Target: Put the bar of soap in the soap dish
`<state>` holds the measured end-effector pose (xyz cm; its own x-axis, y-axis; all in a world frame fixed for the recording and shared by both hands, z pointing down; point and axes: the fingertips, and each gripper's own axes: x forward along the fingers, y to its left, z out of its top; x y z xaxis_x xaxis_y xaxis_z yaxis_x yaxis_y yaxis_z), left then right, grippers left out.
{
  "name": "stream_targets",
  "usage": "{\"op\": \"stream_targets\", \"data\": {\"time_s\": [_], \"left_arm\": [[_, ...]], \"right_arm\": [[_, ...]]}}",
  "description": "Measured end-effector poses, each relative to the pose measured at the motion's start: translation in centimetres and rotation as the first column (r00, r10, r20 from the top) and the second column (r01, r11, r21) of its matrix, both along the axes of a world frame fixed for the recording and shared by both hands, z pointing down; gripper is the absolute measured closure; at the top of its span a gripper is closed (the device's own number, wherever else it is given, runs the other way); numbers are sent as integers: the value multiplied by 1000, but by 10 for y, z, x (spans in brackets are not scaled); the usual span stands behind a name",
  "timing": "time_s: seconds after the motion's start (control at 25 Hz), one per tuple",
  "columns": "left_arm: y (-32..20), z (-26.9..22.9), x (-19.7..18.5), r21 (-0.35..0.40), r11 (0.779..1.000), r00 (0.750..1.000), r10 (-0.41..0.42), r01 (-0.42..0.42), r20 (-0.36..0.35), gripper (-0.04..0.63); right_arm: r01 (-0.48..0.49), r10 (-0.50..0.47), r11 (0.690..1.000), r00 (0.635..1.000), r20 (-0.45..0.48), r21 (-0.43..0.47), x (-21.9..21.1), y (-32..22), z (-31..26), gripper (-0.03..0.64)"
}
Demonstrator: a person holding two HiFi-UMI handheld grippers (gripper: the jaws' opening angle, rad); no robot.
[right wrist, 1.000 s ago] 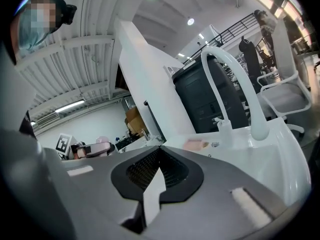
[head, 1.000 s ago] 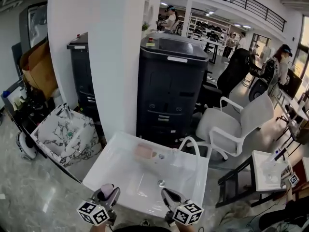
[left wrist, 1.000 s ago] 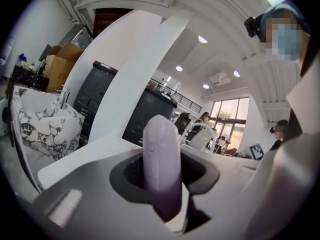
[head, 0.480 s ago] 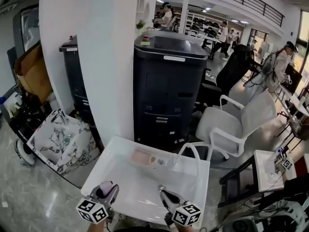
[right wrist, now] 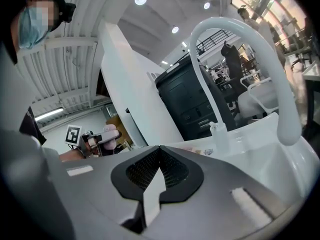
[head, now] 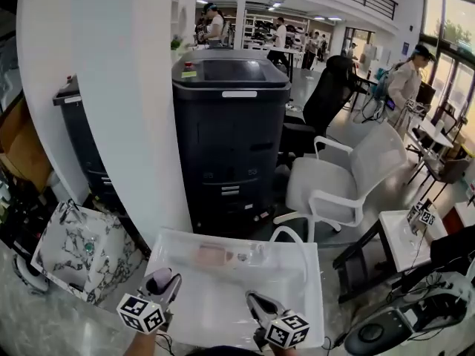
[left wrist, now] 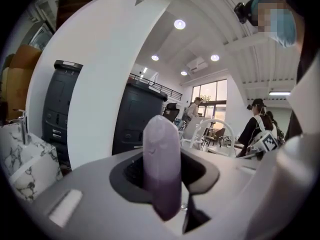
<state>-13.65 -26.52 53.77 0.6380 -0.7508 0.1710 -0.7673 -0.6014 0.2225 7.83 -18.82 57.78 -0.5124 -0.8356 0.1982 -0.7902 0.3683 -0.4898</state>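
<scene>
Soap first: the lilac bar of soap (left wrist: 161, 166) stands upright, clamped in the left tongs (head: 162, 284) at the near left edge of the sink (head: 223, 295); the right tongs (head: 260, 304) are together and empty; the pinkish soap dish (head: 211, 255) sits at the far rim, visible only from the head view; gripped low and likely slick, the bar could slip into the basin while crossing.

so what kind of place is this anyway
Probably an open-plan office or lab workspace: a big black copier, a white office chair and people among desks behind. The white sink with its arched tap looks like a test setup.
</scene>
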Motion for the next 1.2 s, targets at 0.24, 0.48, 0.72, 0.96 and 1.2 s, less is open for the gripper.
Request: {"op": "stream_targets", "data": {"time_s": [0.24, 0.48, 0.72, 0.96, 1.2], "left_arm": [[-36, 4, 16, 17, 993, 990, 115, -117, 76, 416], [-68, 15, 42, 38, 969, 957, 232, -242, 174, 416], [-92, 38, 75, 36, 931, 900, 340, -362, 271, 416], [-116, 54, 100, 46, 898, 843, 391, -437, 369, 416], [-130, 74, 117, 34, 874, 790, 421, -485, 446, 416]], "right_arm": [[-110, 110, 994, 994, 2, -15, 7, 3, 5, 624], [-222, 222, 974, 975, -5, -36, 21, 13, 13, 624], [-294, 294, 954, 956, -10, -59, 26, 23, 19, 624], [-334, 334, 940, 943, -15, -74, 28, 25, 24, 624], [-372, 372, 924, 928, -23, -91, 27, 31, 29, 624]]}}
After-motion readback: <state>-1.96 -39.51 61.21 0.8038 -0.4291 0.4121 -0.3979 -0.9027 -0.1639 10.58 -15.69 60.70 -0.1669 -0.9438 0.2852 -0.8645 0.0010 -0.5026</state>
